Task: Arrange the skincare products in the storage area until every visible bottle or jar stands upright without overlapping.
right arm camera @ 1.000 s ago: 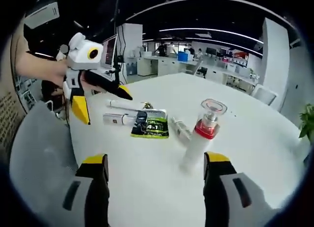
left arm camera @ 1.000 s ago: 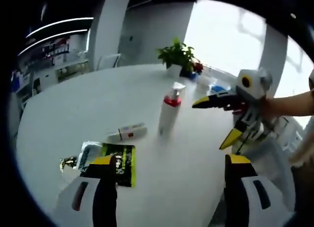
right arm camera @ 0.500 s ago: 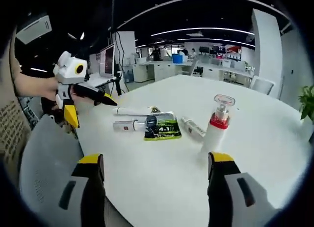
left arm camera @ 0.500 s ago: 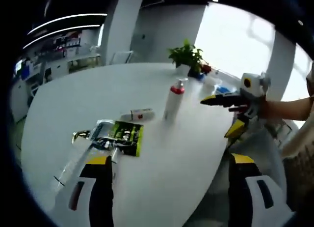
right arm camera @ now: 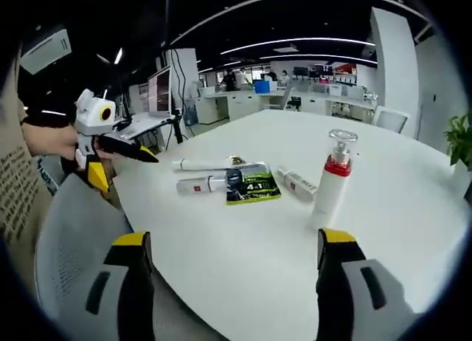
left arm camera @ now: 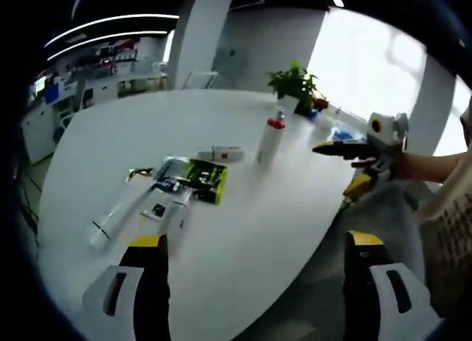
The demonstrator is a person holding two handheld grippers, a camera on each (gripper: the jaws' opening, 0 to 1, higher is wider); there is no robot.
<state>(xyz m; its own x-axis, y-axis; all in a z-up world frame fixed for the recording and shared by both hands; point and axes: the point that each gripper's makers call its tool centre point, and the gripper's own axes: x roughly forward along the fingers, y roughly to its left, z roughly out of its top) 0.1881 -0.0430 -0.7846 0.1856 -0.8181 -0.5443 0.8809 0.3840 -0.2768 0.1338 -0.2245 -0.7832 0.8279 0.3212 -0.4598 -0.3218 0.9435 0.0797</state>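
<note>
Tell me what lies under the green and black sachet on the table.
The green and black sachet overlaps the capped end of a lying white tube. The tube's far end is covered. Elsewhere only the white table shows beneath.

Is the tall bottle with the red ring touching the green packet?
Apart. In the right gripper view, the upright bottle stands clear of the green packet, with bare white table and a small lying tube between them.

The table (right arm camera: 413, 208) is white. The pump bottle (right arm camera: 330, 180) is white with a red collar. The sachet (right arm camera: 252, 184) is green and black.
</note>
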